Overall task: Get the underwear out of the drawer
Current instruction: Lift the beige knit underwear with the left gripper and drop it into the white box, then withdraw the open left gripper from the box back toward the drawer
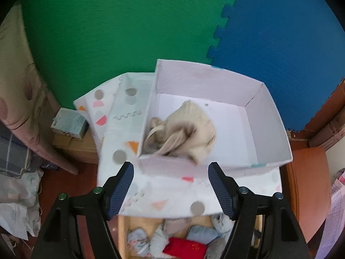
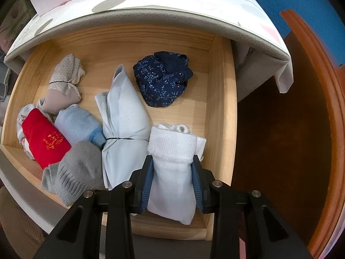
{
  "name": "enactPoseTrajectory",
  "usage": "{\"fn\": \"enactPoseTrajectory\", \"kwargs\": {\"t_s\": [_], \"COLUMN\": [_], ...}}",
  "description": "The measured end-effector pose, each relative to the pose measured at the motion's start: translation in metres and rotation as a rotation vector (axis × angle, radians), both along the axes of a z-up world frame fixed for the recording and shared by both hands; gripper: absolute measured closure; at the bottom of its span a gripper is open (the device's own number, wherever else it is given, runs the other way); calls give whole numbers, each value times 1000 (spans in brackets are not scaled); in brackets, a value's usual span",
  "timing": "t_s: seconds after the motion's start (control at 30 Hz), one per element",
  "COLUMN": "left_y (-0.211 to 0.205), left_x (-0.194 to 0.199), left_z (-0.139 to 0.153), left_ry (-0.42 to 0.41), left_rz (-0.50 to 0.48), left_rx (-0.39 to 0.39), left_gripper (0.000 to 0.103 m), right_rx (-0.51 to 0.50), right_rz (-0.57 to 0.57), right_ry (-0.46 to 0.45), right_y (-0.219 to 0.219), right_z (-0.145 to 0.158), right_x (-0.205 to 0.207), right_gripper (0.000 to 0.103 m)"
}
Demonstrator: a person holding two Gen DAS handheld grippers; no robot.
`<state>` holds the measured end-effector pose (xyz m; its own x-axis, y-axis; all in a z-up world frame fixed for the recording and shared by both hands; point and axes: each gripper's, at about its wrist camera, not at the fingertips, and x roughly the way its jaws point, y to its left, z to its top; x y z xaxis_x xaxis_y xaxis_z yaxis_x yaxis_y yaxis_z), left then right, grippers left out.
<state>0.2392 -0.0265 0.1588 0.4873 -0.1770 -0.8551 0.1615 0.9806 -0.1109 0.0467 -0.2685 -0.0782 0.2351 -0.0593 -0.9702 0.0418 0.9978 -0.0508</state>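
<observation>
Right tool (image 2: 172, 172): pinching rolled white knit bundle (image 2: 172, 151), lower centre; lift straight out of wooden drawer (image 2: 220, 108)
Left tool (image 1: 170, 187): spread, holding nothing, below white cardboard box (image 1: 215, 82)

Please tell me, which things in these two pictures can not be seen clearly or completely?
- Left wrist view: the beige garment in the white box is blurred by motion, so its kind is unclear.
- Left wrist view: the drawer is cut off by the bottom edge and the left gripper.
- Right wrist view: the white bundle's lower end is hidden between the right gripper fingers.
</observation>
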Motion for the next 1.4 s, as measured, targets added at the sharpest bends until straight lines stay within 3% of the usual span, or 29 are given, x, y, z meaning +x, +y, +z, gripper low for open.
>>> {"fn": "enactPoseTrajectory", "kwargs": {"t_s": [0.3,0.53,0.7,0.83,1.07,1.3,1.4], "left_y": [47,56,48,43,48,48,48], "left_x": [-75,-133,-157,-169,-172,-179,-183], "left_z": [-13,-62,-104,-136,-163,-180,-176], "left_ry": [-14,-20,24,75,99,90,39], "left_rz": [51,106,117,130,204,215,223], "left_rx": [44,130,134,108,28,57,59], "left_gripper": [29,29,29,29,29,29,29], "right_rx": [-6,39,94,113,171,171,164], "right_rz": [-13,-40,-71,-76,-86,-36,-3], "right_ry": [-23,-58,-87,-104,-109,-138,-167], "right_y": [4,-4,-11,-15,-27,-22,-16], "right_z": [4,12,20,29,46,80,104], "right_x": [-6,-14,-17,-18,-13,-11,-8], "right_gripper": [72,72,72,72,72,72,72]}}
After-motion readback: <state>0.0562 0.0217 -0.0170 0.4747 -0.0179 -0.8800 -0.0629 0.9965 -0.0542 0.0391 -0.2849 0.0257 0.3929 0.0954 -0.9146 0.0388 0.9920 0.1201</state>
